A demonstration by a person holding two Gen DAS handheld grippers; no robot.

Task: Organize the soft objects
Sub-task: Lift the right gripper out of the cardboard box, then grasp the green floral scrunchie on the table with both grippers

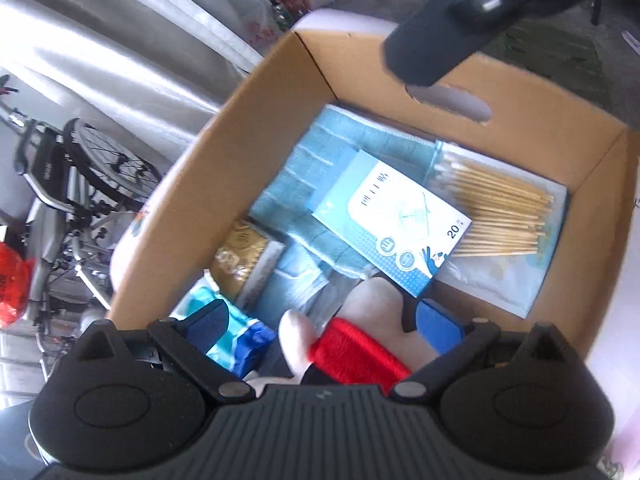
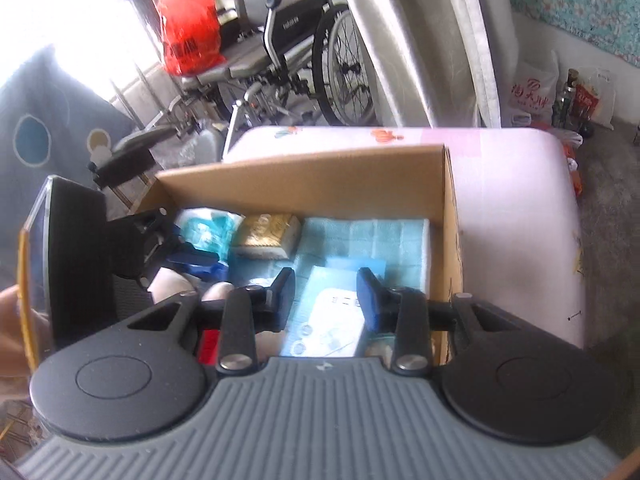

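Your left gripper [image 1: 320,322] hangs over the near end of the open cardboard box [image 1: 224,168], its blue-padded fingers spread wide on either side of a plush toy [image 1: 376,308], cream-coloured with a red knitted band; the pads stand apart from the toy's sides, and whether either touches it you cannot tell from here. The toy lies in the near part of the box, just beside a blue and white soft pack [image 1: 236,332] on its left. Farther in, a light blue folded towel [image 1: 320,148] covers the floor of the box, and on it lies a pale blue flat pack printed with a glove picture [image 1: 396,220]. To the right of that pack a clear bag of wooden cotton swabs [image 1: 500,208] rests against the far right corner. A gold foil packet [image 1: 240,252] sits against the left wall. Your right gripper [image 2: 326,294] hovers above the glove pack [image 2: 332,320], jaws about half apart, with nothing between them. In the right wrist view the left gripper [image 2: 192,258] shows at the box's left end, over the toy [image 2: 172,284]. The box stands on a pink cushioned surface [image 2: 516,216]. Beyond it a folded wheelchair [image 2: 296,52] carries a red plastic bag [image 2: 190,32] on its seat, and white curtains [image 2: 424,40] hang to the right.
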